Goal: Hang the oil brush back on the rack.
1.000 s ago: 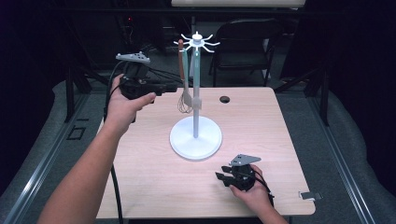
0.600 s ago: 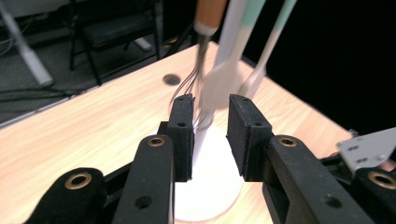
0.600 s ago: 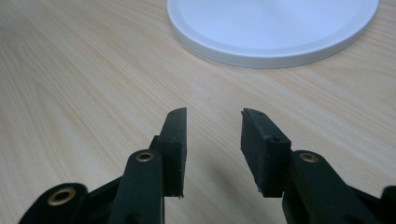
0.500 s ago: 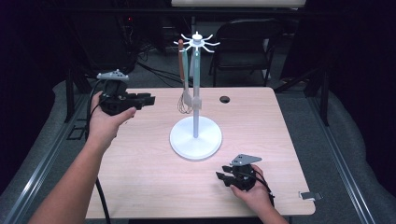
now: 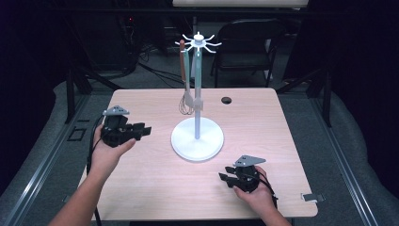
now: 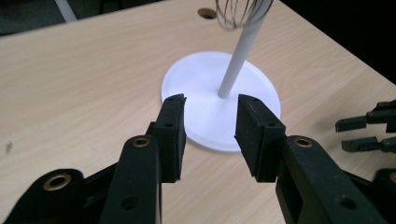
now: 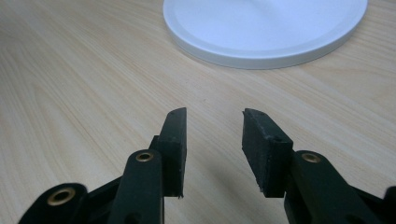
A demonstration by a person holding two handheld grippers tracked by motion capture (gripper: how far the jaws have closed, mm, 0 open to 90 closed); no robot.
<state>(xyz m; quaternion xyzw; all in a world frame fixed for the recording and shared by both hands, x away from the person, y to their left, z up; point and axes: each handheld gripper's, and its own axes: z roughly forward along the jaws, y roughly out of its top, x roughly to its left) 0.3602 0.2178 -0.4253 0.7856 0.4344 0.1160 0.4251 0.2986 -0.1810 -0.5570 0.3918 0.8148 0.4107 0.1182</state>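
From the high view, the left gripper (image 5: 143, 130) sat low over the left side of the wooden table (image 5: 263, 141), aimed toward the white utensil stand (image 5: 197, 136). On that stand hung a wire whisk (image 5: 186, 106) with a brown handle, hooked on one of the top prongs, and a pale utensil hung just beside it, touching the pole as far as I could tell. The right gripper (image 5: 227, 179) rested near the front edge, well apart from the stand's base.

Over to the left gripper view: the left gripper (image 6: 210, 123) had just been opening, and nothing sat between its jaws, only bare table and the white base (image 6: 205, 93) beyond. The whisk's wire loops (image 6: 243, 11) dangled at the top, next to the pole.

The right gripper view gave the right gripper (image 7: 212, 123) parted fairly wide, empty, with the base rim (image 7: 261, 51) ahead.

My read: both utensils looked hung up, and this was a hand-off-and-retreat step. Any next move called for lifting a gripper back up to the whisk handle, squaring the jaws around it.
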